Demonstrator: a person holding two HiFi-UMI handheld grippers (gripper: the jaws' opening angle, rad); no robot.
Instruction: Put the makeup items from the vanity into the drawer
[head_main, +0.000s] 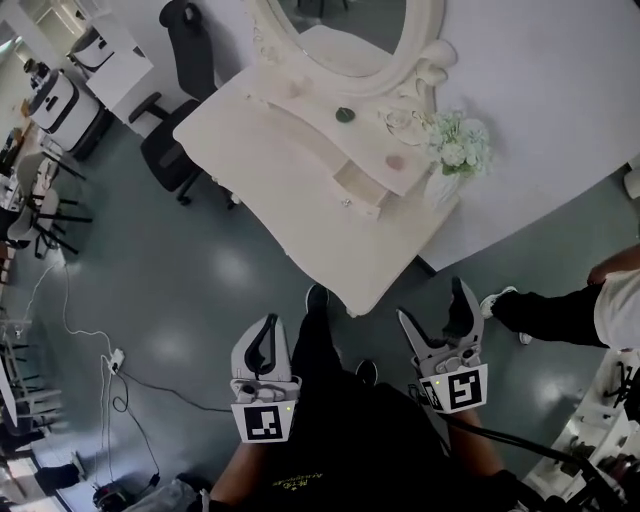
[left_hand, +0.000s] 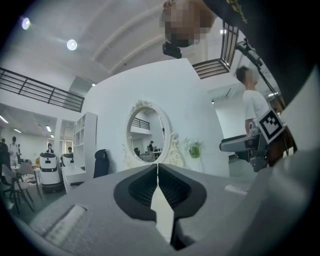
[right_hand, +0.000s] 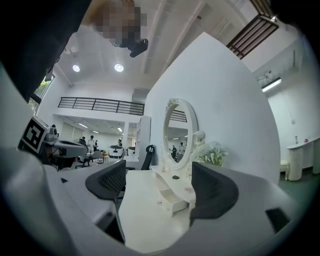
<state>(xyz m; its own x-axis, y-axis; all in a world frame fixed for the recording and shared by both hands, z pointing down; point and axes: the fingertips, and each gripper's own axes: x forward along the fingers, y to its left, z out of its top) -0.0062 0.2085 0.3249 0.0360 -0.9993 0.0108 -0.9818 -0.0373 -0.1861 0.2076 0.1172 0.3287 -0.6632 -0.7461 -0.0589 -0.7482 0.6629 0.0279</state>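
The white vanity (head_main: 330, 235) with its oval mirror (head_main: 345, 40) stands ahead of me, some way off. Its small drawer (head_main: 358, 190) is pulled open. On the shelf above it lie a dark green round item (head_main: 344, 114) and a pink round item (head_main: 394, 161). My left gripper (head_main: 268, 328) is shut and empty, held low over the floor, well short of the vanity. My right gripper (head_main: 433, 302) is open with nothing between its jaws. In the right gripper view the drawer (right_hand: 171, 202), the dark item (right_hand: 175, 177) and the pink item (right_hand: 188, 189) show between the open jaws.
A vase of pale flowers (head_main: 458, 143) stands at the vanity's right end. A black office chair (head_main: 185, 60) is behind the table on the left. Another person's legs (head_main: 560, 312) reach in from the right. Cables (head_main: 110, 360) lie on the floor at left.
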